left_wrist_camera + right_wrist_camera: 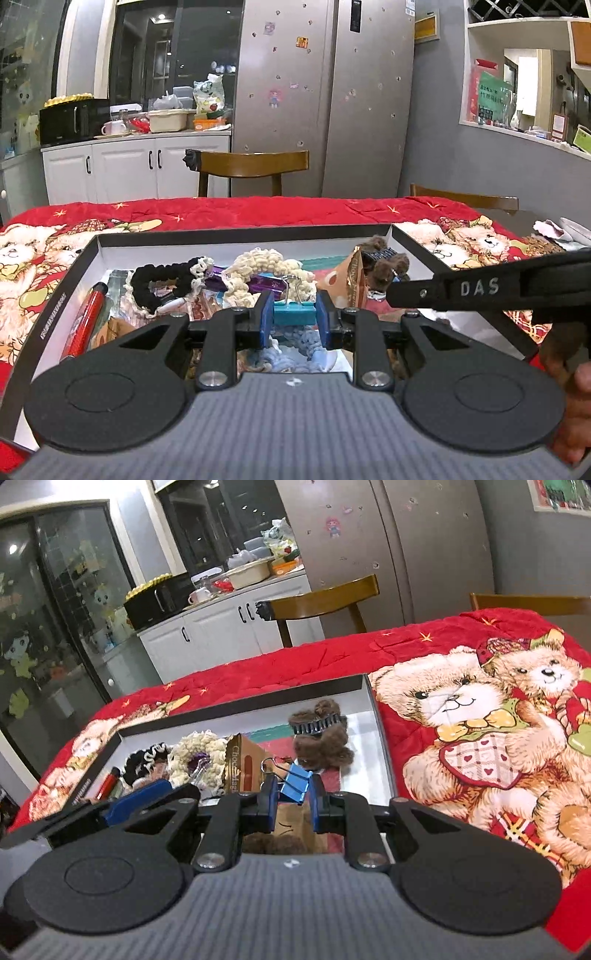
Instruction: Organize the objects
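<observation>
A shallow box (pixel 240 234) with a dark rim and white inside lies on the red bear-print cloth (pixel 221 210). It holds a cream scrunchie (pixel 258 264), a black scrunchie (pixel 155 284), a red tube (pixel 85 317), a brown furry hair claw (pixel 384 266) and a brown snack packet (pixel 243 764). My left gripper (pixel 293 321) is shut on a teal binder clip (pixel 293 314) over the box. My right gripper (pixel 293 799) is shut on a blue binder clip (pixel 293 781) over the box (pixel 380 738); it also shows at the right of the left wrist view (pixel 480 288).
Two wooden chairs (pixel 255 166) (pixel 465 199) stand at the table's far side. A steel fridge (pixel 325 92) and white cabinets (pixel 136 166) with a cluttered counter are behind. The cloth (pixel 480 720) lies bare to the right of the box.
</observation>
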Available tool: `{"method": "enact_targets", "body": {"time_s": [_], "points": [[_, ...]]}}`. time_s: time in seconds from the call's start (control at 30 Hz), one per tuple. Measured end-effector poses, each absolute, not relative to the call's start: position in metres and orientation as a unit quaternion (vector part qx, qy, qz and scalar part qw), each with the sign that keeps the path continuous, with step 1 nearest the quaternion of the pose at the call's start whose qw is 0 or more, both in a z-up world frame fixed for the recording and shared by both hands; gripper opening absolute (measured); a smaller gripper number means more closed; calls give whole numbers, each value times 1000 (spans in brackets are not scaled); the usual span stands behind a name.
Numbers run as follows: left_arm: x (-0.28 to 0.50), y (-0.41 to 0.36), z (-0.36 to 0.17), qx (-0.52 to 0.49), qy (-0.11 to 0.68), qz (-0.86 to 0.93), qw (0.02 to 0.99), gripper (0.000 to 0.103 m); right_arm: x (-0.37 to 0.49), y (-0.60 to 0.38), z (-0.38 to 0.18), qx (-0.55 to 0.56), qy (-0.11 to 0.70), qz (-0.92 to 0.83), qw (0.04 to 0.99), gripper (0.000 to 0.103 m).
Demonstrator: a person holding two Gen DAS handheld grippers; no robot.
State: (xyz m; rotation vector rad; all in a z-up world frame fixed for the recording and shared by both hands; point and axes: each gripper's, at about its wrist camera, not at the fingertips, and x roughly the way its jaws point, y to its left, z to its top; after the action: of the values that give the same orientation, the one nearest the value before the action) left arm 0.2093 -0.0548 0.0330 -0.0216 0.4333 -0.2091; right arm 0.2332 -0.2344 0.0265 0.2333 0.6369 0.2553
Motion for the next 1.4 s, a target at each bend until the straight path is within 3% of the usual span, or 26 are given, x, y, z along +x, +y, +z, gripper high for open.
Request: {"method": "enact_targets", "body": {"time_s": [0.53,0.67,0.77,0.8,0.9,0.97,1.0,1.13,1.27,1.4], "points": [[208,-57,34,-5,217,-97,971,29,227,-221,13,84,285,132,946,22],[207,-59,34,1,215,-80,973,30,224,-220,10,85,273,138,948,39],[201,-57,36,-1,199,-64,978,31,221,-224,10,102,263,155,947,47],[198,-57,37,-2,189,-58,980,34,221,-226,11,109,257,160,947,49],[183,-49,41,-16,144,-30,989,58,212,-231,17,122,236,161,951,59],[170,-40,45,-29,117,-16,993,73,201,-238,27,140,227,158,951,87],[162,-36,48,-32,109,-14,993,79,192,-243,33,154,217,157,951,91],[127,-25,62,22,122,-29,992,82,148,-257,59,183,183,172,951,103],[65,-5,71,59,151,-26,987,87,83,-253,79,143,182,182,956,103],[-2,24,69,4,201,-37,979,96,9,-230,71,52,180,130,974,103]]}}
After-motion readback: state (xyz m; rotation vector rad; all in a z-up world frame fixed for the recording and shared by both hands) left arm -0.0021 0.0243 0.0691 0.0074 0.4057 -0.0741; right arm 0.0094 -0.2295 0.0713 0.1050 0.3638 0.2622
